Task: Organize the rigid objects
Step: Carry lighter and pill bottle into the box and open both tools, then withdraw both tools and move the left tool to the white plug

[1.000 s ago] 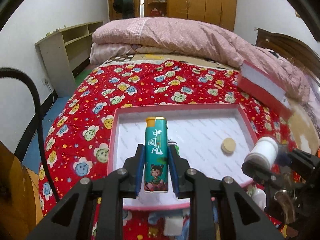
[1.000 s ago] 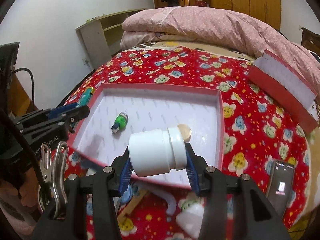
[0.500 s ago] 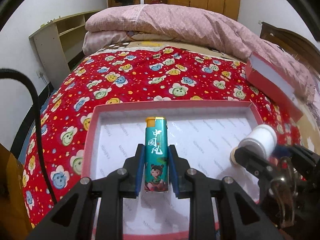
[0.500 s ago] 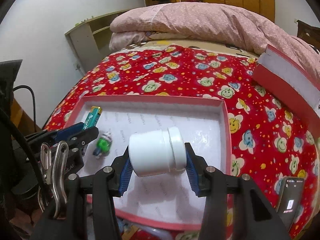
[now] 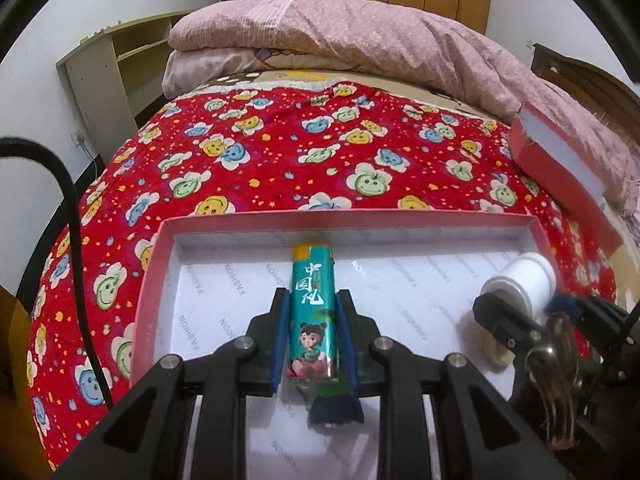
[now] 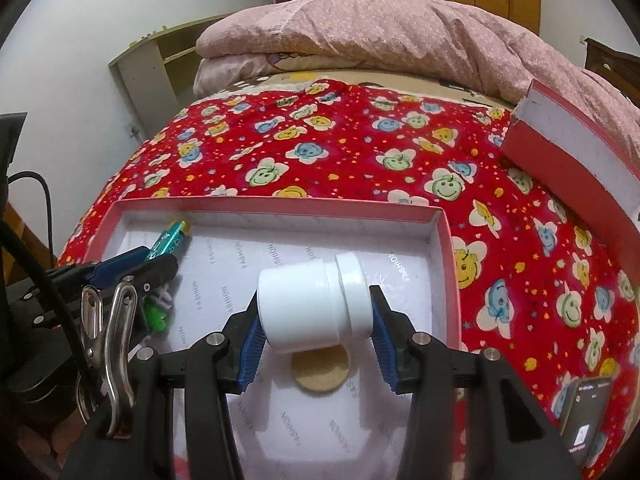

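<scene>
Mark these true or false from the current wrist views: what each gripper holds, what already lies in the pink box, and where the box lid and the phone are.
1. The left gripper is clamped on a teal lighter. True.
2. The right gripper is empty. False: its pads are shut on a white jar that lies sideways between them.
3. Both grippers are over the open pink box. True.
4. The box holds nothing yet. False: a cork disc and a small green toy lie on its floor.
5. The lid is closed on the box. False: it lies apart on the bedspread, to the right.
6. A phone lies right of the box. True.
</scene>
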Tool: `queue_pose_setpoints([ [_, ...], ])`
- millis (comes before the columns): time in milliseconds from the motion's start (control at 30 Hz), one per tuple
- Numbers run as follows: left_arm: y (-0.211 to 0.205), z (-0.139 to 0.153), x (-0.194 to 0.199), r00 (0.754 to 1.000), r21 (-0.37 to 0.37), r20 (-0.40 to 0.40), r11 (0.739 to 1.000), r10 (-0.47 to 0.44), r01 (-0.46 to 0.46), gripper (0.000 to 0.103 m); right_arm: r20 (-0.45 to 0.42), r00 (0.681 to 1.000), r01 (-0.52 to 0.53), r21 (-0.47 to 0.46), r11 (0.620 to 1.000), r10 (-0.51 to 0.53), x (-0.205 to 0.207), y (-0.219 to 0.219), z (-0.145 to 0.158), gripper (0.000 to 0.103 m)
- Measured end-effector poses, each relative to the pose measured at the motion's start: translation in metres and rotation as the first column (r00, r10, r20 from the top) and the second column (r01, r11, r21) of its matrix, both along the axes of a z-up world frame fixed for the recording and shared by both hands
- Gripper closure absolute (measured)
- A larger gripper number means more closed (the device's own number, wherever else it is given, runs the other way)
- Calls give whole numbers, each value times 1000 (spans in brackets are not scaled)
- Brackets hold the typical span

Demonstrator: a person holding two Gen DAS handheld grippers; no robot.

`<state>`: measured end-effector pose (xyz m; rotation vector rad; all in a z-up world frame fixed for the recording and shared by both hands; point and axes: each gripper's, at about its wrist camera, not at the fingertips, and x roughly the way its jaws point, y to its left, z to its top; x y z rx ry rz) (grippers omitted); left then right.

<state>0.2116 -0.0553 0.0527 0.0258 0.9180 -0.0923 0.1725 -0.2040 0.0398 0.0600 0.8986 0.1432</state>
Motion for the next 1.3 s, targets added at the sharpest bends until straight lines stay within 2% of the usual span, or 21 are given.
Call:
queue_pose_setpoints([
  [133, 3, -6, 4, 1000, 6, 7, 1000, 9, -9, 80, -13, 1000, 0, -5, 1000, 0, 6, 2, -10, 55],
  [333, 4, -7, 7, 1000, 14, 24, 1000, 8, -8, 79, 26, 1000, 1, -57, 998, 1, 5, 10, -13, 54],
  [367, 4, -7, 7, 1000, 15, 25, 1000, 8, -9, 76, 28, 1000, 4, -54, 999, -2, 5, 10, -13, 54],
  [500, 2, -7, 7, 1000, 20, 18, 1000, 2, -3, 52, 25, 999, 21, -22, 1000, -21, 6, 6, -12, 53],
  [667, 4, -6, 5, 1000, 20, 10, 1000, 7, -7, 47, 11, 1000, 20, 22, 1000, -20, 8, 4, -10, 47],
  [767, 7, -2, -1, 1000, -1, 14, 1000, 6, -6, 43, 12, 1000, 27, 42, 999, -28, 4, 2, -8, 35],
  [933, 9, 12, -19, 999, 11, 34, 1000, 0, 0, 41, 56, 998, 23, 56, 998, -26, -11, 0, 6, 29],
  [1300, 22, 35, -68, 997, 33, 71, 999, -7, 4, 38, 107, 994, 10, 92, 996, -20, -56, -5, 31, 28],
])
